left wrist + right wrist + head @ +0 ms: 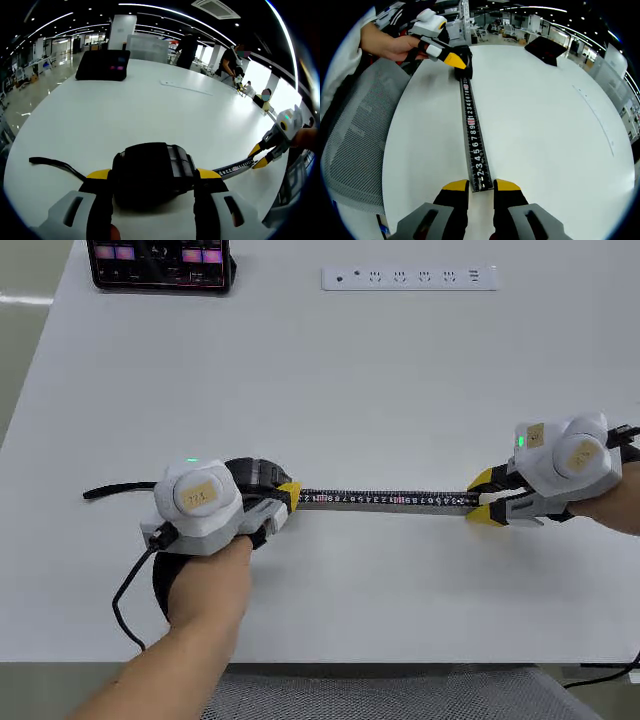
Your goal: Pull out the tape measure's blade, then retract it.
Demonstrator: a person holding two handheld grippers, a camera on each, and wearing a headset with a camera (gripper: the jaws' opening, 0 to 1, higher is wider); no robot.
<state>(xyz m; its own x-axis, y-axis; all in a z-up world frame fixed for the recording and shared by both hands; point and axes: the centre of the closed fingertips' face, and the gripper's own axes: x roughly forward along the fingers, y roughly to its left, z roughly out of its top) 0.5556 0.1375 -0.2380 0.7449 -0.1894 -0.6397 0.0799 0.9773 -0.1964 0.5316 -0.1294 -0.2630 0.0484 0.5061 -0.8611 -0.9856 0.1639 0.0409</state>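
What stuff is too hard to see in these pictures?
Head view: numbers on the blade are too small to read.
Head view: the left gripper covers most of the tape measure.
Head view: the right gripper hides the blade's tip.
Head view: the top edge cuts off the tablet.

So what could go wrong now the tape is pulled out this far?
1. The right gripper seems to pinch only the very tip of the black numbered metal blade. If it slips, the blade could snap back fast toward the black tape measure case.
2. The left gripper squeezes the case by its sides, so a hard pull might tug it loose.
3. The long blade might twist or kink if fed back crookedly.
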